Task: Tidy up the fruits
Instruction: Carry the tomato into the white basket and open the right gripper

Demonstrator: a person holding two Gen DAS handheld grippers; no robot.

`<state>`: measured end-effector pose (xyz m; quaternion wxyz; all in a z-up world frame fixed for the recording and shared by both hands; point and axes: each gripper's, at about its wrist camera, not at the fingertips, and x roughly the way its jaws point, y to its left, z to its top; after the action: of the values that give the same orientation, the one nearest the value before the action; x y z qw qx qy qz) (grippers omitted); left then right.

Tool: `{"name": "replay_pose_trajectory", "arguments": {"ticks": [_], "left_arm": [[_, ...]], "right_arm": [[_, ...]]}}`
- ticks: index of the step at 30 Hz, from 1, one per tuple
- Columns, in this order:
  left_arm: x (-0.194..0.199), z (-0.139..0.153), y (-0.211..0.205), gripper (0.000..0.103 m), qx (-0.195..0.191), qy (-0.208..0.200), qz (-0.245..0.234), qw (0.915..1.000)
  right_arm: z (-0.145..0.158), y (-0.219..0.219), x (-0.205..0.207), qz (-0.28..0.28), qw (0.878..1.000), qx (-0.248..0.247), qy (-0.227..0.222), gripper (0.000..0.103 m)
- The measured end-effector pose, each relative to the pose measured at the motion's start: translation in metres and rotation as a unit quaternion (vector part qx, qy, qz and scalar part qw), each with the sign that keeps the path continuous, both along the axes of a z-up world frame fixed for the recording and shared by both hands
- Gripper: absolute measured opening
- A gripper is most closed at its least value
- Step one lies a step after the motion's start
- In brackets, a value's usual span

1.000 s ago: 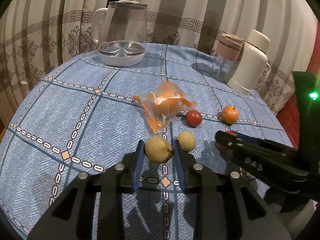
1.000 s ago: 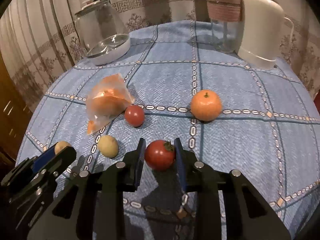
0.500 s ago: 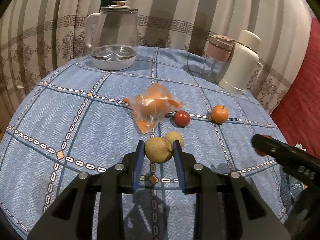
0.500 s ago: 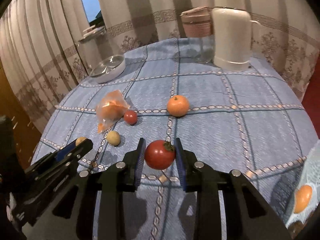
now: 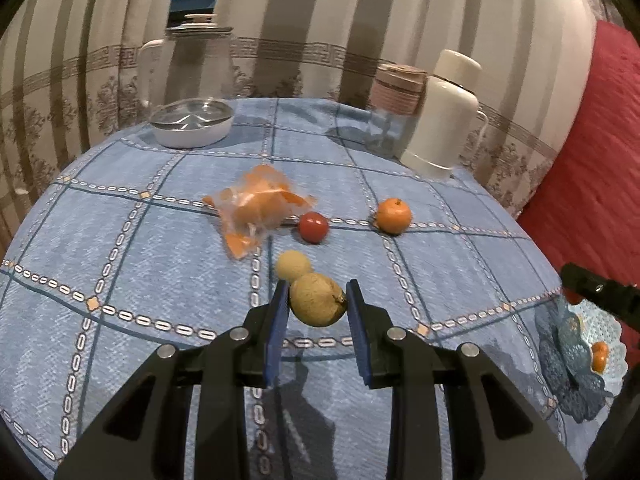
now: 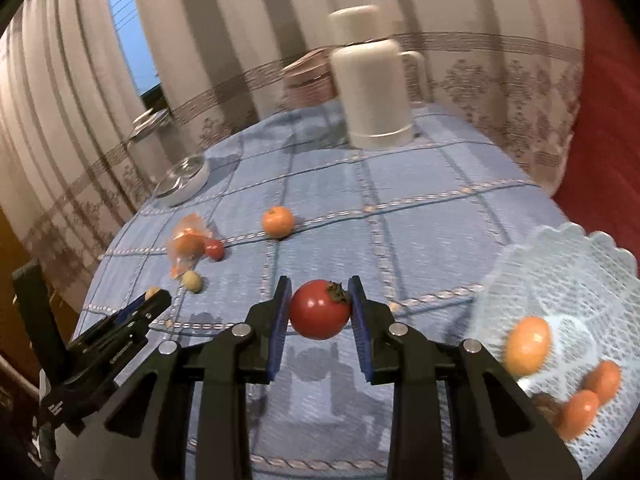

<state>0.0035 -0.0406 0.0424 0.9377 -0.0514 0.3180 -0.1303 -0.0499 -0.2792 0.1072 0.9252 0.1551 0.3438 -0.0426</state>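
Left gripper [image 5: 318, 304] clamped on a tan, lemon-like fruit [image 5: 317, 299], pinched between the blue pads and held clear above the blue checked tablecloth [image 5: 120, 240]. Just beyond the tips, on the cloth: a small pale round fruit [image 5: 294, 265]; further out a small tomato [image 5: 314, 227], a mandarin [image 5: 394, 216] and a clear bag of orange pieces [image 5: 258, 206]. Right gripper [image 6: 319, 308] clamped on a red tomato [image 6: 320, 309], stem end against the right pad, held off the cloth. White lace-pattern fruit bowl [image 6: 580, 264] low to the right of that gripper, close by, with orange fruits [image 6: 526, 346] inside; blurred. Glass kettle [image 5: 192, 64] on its base and white thermos [image 5: 444, 112] at the far edge.
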Motion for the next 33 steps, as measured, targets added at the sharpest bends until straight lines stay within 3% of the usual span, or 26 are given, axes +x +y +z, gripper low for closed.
{"name": "replay_pose_trajectory", "arguments": {"ticks": [12, 27, 30, 33], "left_arm": [[-0.004, -0.002, -0.009, 0.029, 0.008, 0.001, -0.013, 0.9999], [-0.009, -0.003, -0.020, 0.029, 0.017, 0.003, -0.022, 0.9996], [-0.012, -0.001, -0.024, 0.029, 0.018, 0.002, -0.027, 0.9995], [-0.014, 0.000, -0.029, 0.029, 0.017, 0.002, -0.032, 0.9993]], "right_arm": [[-0.002, -0.079, -0.056, -0.101, 0.995, 0.019, -0.001, 0.030], [-0.010, -0.107, -0.078, -0.134, 0.990, 0.032, 0.009, 0.031], [-0.011, -0.111, -0.081, -0.139, 0.989, 0.039, 0.011, 0.048], [-0.009, -0.114, -0.084, -0.144, 0.989, 0.039, 0.005, 0.049]]}}
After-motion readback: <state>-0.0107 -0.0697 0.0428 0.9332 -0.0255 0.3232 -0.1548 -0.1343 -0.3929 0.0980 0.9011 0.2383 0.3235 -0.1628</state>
